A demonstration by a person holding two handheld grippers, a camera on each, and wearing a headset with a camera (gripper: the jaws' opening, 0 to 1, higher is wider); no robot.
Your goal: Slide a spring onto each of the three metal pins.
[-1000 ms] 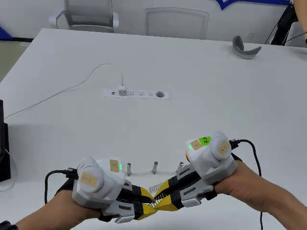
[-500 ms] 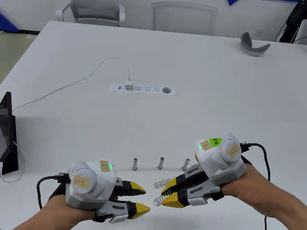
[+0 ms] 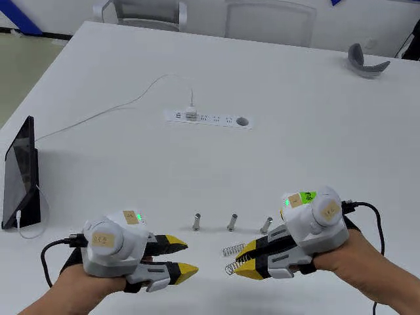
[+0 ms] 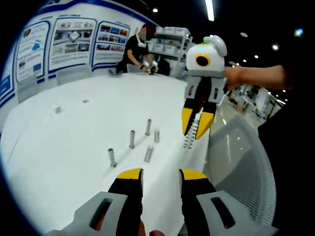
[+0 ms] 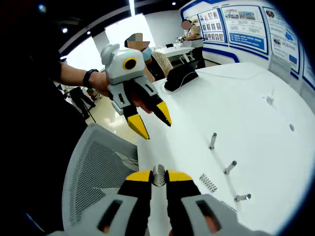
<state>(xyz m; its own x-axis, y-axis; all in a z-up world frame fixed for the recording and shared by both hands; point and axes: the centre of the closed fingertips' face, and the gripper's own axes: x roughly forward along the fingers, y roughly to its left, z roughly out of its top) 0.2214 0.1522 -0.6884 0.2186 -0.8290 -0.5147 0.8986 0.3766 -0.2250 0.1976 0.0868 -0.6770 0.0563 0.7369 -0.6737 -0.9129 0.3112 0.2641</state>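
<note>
Three short metal pins stand in a row on the white table: left (image 3: pixel 196 222), middle (image 3: pixel 232 222), right (image 3: pixel 266 225). My right gripper (image 3: pixel 243 260) is shut on a spring (image 3: pixel 229 267) just in front of them; the coil's end shows between its yellow tips (image 5: pixel 157 175). A second spring (image 3: pixel 233 250) lies loose on the table beside it, near the pins (image 5: pixel 208 182). My left gripper (image 3: pixel 187 257) is open and holds nothing, a short way left of the right one. Its own view (image 4: pixel 161 173) looks across at the right gripper (image 4: pixel 198 120) and the pins (image 4: pixel 132 138).
A white power strip (image 3: pixel 207 119) with a plugged-in cable lies mid-table. A dark tablet (image 3: pixel 20 174) stands at the left edge. A grey curved object (image 3: pixel 367 62) sits far right. Chairs (image 3: pixel 141 14) line the far side. People stand in the background (image 4: pixel 139 46).
The two grippers, tips together around the spring a second ago, have drawn apart. The left one has opened and moved left; the right one keeps the spring. The head camera has shifted.
</note>
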